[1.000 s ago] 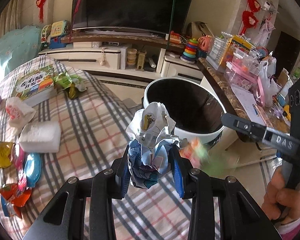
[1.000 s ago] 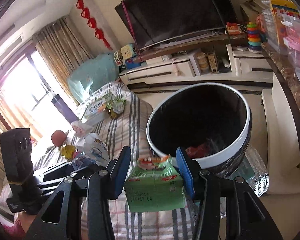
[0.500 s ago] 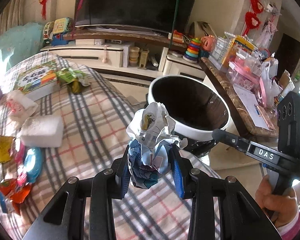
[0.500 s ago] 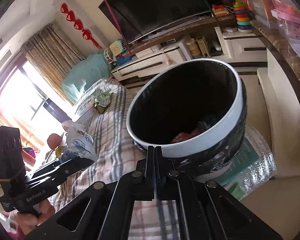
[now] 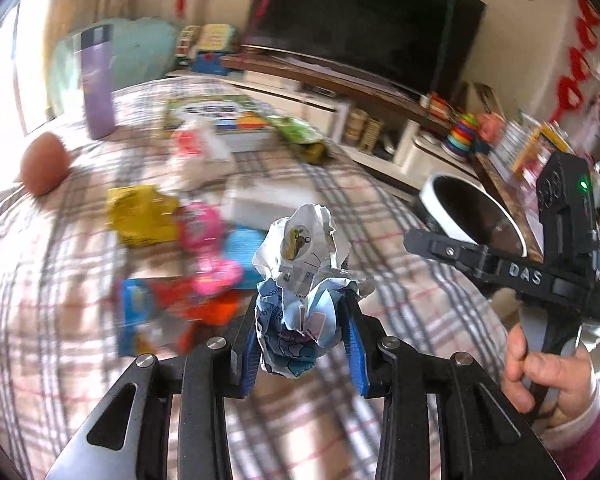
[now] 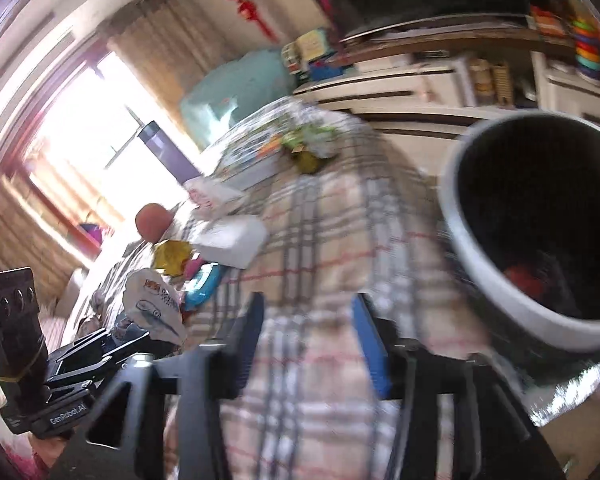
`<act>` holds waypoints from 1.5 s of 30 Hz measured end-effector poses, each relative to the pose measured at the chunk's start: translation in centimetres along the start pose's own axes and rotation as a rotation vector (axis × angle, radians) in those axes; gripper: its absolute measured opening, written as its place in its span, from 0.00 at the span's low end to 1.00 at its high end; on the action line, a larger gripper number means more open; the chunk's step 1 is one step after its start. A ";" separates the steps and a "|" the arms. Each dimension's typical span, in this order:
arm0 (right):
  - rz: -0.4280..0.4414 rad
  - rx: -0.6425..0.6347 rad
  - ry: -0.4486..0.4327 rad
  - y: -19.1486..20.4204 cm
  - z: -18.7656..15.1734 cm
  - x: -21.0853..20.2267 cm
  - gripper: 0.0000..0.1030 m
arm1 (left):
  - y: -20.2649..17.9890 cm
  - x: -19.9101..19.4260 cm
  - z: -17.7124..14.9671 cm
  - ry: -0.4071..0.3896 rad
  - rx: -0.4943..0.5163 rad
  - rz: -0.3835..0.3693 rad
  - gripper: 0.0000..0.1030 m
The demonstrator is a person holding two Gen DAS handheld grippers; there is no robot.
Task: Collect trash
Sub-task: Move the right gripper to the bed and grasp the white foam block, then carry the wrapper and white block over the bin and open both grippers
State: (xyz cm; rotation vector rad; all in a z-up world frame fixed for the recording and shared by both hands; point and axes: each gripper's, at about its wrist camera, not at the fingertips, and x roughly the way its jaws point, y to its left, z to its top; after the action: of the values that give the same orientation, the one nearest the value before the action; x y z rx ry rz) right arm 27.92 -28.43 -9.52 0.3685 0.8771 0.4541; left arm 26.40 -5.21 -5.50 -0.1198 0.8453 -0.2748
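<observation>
Crumpled wrapper [image 5: 300, 300] clamped in left gripper [image 5: 302, 344] — tabletop litter [image 5: 168, 240] motion-blurred

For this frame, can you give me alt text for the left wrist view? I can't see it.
The left gripper is clamped on a crumpled blue-and-white wrapper above a plaid tablecloth strewn with blurred colourful wrappers. At right, a hand holds the right gripper near a white-rimmed dark bin.

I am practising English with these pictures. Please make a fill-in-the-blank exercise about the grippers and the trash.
1. The left gripper is shut on a crumpled ____.
2. The right gripper holds ____.
3. The trash bin has a ____ rim.
4. The tablecloth has a ____ pattern.

Missing words: wrapper; nothing; white; checked
</observation>
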 end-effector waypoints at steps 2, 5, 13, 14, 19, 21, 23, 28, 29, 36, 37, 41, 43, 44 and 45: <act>0.014 -0.027 0.016 1.4 0.8 1.4 0.51 | 0.9 -0.7 -0.1 -0.011 -0.020 0.010 0.34; 0.035 -0.054 0.034 3.0 2.0 3.4 0.56 | 2.1 -1.5 -0.1 -0.028 -0.042 0.018 0.34; 0.068 -0.009 0.094 4.6 3.9 9.6 0.64 | 4.2 -1.5 0.0 -0.034 -0.077 0.009 0.34; 0.074 0.000 0.107 4.5 3.9 10.3 0.51 | 4.2 -1.5 0.0 -0.031 -0.078 0.007 0.34; 0.070 -0.001 0.106 4.6 3.2 10.5 0.32 | 4.2 -0.6 0.5 -0.026 -0.073 -0.002 0.34; 0.074 0.006 0.080 4.5 2.9 9.2 0.24 | 3.9 -0.2 0.8 -0.025 -0.068 -0.010 0.34; 0.076 0.019 0.058 4.0 3.1 8.0 0.21 | 3.4 0.1 0.9 -0.026 -0.059 -0.014 0.34; 0.053 0.023 -0.019 3.0 3.3 4.0 0.20 | 1.8 0.9 1.5 -0.021 -0.038 -0.042 0.34; 0.050 0.028 -0.035 2.6 3.2 3.0 0.20 | 1.2 1.2 1.6 -0.018 -0.025 -0.048 0.34; -0.005 0.076 -0.114 -0.7 2.6 -2.3 0.20 | -2.3 3.0 2.7 0.001 0.042 -0.101 0.34; -0.013 0.084 -0.120 -1.2 2.5 -2.9 0.20 | -2.9 3.3 2.8 0.003 0.056 -0.110 0.34; -0.054 0.120 -0.150 -3.5 2.0 -5.3 0.20 | -5.3 4.5 3.6 0.011 0.110 -0.137 0.34; -0.074 0.134 -0.164 -4.6 1.7 -6.4 0.20 | -6.4 5.1 3.9 0.015 0.134 -0.149 0.34; -0.079 0.140 -0.168 -5.1 1.6 -6.8 0.20 | -6.9 5.4 4.1 0.017 0.145 -0.154 0.34; -0.091 0.149 -0.176 -5.8 1.5 -7.4 0.20 | -7.3 5.7 4.2 0.019 0.151 -0.156 0.34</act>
State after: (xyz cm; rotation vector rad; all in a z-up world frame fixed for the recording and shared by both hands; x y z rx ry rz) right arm 26.32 -37.35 -6.64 0.4950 0.7547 0.2683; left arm 31.71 -13.82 -5.30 -0.0419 0.8319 -0.4858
